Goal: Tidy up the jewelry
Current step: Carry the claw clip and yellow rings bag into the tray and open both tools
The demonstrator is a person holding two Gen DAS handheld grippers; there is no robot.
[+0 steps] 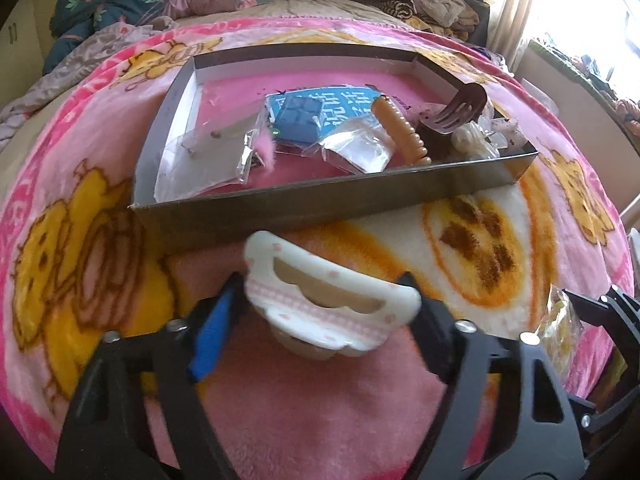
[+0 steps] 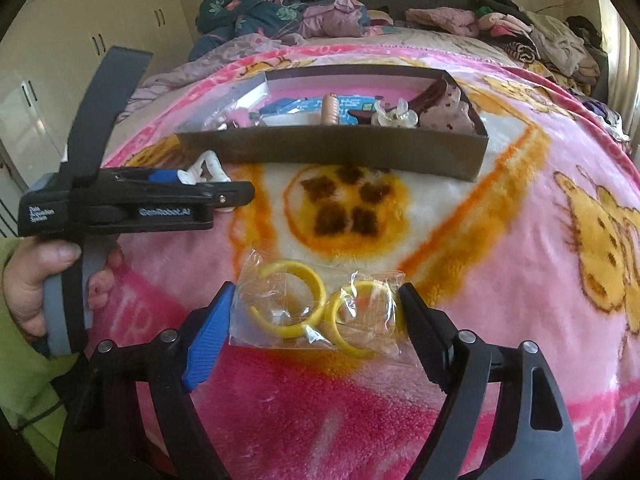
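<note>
A: Status on the left gripper (image 1: 326, 300)?

B: Jaws are part closed around the white hair claw clip (image 1: 320, 308). The pads sit at both of its ends. Looks like a grip, but blur hides whether they press. The clip is just in front of the box (image 1: 280, 216), near its front wall.

A: Why there?

B: My read: the box is the collection point. It already holds a bead bracelet (image 1: 400, 132), a brown comb (image 1: 456, 110), a blue card (image 1: 316, 110) and some clear packets (image 1: 352, 148). The clip goes in next, I'd guess.

A: Right gripper (image 2: 316, 312)?

B: Wide open, straddling the clear bag of yellow rings (image 2: 316, 308) on the pink blanket (image 2: 500, 240). The pads flank the bag's edges and hold nothing. The bag lies flat, well short of the box.

A: Why straddle it already?

B: Probably pre-positioned, so it can pinch the bag once the clip is in. Thin film on soft fleece, so the jaws likely need to go low.

A: Risk?

B: The clip is gripped end to end, so it could pivot.
</note>
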